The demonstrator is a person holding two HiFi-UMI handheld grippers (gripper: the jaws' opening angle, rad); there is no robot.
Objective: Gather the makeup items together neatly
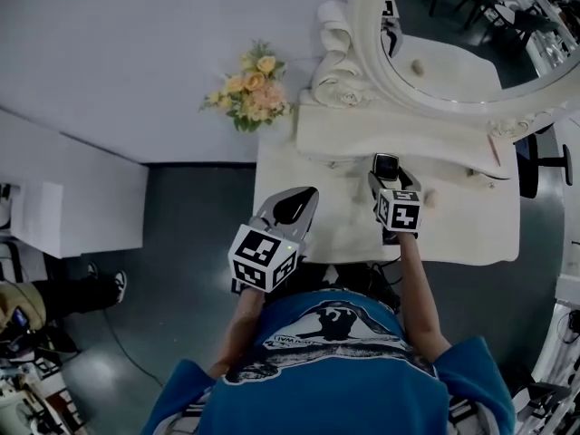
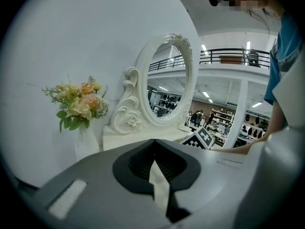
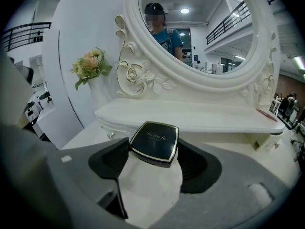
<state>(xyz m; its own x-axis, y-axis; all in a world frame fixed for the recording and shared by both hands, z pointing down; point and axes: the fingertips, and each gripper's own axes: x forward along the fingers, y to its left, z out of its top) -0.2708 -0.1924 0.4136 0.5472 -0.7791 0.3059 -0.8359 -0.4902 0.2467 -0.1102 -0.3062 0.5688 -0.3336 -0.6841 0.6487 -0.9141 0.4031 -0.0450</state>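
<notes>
Compact: a black compact (image 3: 155,143) with a gold edge is up off the surface, tilted, lid facing the camera.
Right gripper: the right gripper (image 1: 387,172) has it, jaws wide and clamped on the compact's two sides, pointing at 12 o'clock toward the shelf.
Surface: the white surface (image 1: 344,234) lies below. A small pale item (image 1: 431,198) sits just at 4 o'clock of the compact, too small to name.
Shelf: the raised shelf (image 3: 200,116) runs across at 12 o'clock, with a thin pink stick (image 1: 494,149) at its 3 o'clock end.
Left gripper: the left gripper (image 2: 153,141) hangs at 8 o'clock of the right one, jaws together, nothing between them.
Backdrop: oval mirror (image 3: 200,32) at 12 o'clock, flowers (image 1: 249,93) at 10.
</notes>
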